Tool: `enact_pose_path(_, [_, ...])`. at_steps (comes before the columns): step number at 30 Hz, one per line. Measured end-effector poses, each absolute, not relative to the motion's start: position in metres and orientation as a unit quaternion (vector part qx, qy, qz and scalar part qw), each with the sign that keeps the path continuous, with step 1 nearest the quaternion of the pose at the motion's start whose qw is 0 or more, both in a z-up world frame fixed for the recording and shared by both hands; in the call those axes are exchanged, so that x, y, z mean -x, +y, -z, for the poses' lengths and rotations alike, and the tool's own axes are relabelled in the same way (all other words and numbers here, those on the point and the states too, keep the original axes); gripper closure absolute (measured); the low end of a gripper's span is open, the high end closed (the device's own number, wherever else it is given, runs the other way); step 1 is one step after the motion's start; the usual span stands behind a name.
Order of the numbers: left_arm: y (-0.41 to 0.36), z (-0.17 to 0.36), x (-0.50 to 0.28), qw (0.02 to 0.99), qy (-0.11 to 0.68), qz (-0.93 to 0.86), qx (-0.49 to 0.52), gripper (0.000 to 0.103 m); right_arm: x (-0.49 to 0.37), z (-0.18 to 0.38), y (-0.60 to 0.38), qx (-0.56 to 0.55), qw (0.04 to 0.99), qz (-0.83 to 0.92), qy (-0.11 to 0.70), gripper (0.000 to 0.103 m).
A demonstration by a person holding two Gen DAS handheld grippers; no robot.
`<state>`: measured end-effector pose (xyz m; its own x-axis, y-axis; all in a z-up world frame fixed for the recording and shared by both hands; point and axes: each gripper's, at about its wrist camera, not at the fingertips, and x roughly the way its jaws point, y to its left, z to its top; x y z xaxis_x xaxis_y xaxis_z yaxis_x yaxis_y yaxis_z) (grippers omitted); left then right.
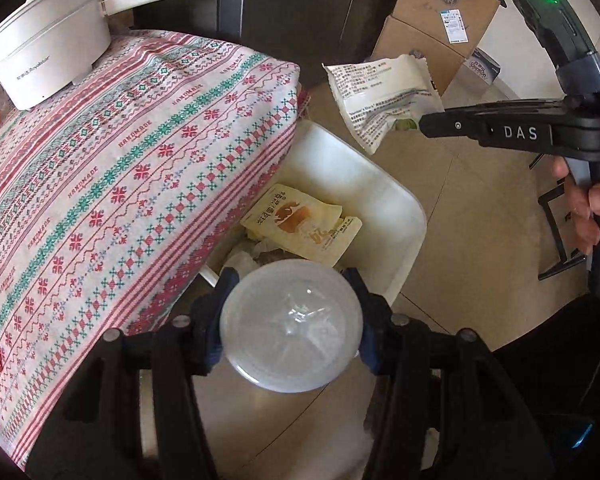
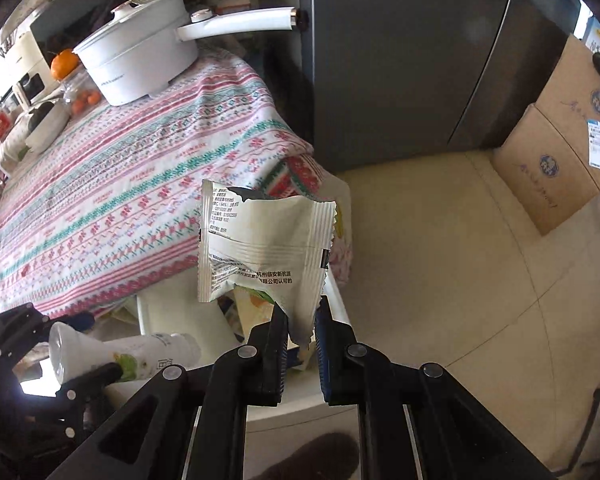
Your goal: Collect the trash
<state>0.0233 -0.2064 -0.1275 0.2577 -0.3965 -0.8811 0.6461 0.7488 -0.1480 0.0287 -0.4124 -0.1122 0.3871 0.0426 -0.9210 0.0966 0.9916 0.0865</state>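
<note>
Drop step: my left gripper (image 1: 290,304) clamps a bottle (image 1: 290,322) above the bin (image 1: 400,216); right gripper (image 2: 302,328) pinches a torn wrapper (image 2: 266,244) above it. Next: open both.

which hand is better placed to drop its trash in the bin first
Left, probably. The left gripper holds the plastic bottle right over the white bin. The right gripper holds the torn wrapper higher, towards the bin's far edge.

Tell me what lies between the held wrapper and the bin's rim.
Nothing. In the left wrist view, the wrapper in the right claw hangs above the white bin, with only bare floor showing in the gap.
</note>
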Motion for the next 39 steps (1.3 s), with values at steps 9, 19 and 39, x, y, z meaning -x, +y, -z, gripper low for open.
enact_pose_path(9, [-0.208,0.117,-0.023,0.801,0.484,0.324,-0.136,0.024,-0.025,0.117,-0.428,-0.066,0.824,0.026,0.562,0.088])
enact_pose_path(19, [-0.188,0.114,-0.028,0.809,0.489,0.297,-0.137,0.019,-0.029,0.128,-0.417,-0.052,0.811,0.019,0.583,0.085])
enact_pose_path(39, [-0.145,0.089,-0.018,0.854,0.462,0.221,-0.091,0.001,-0.024,0.113,-0.387,-0.029,0.834,0.01,0.552,0.017])
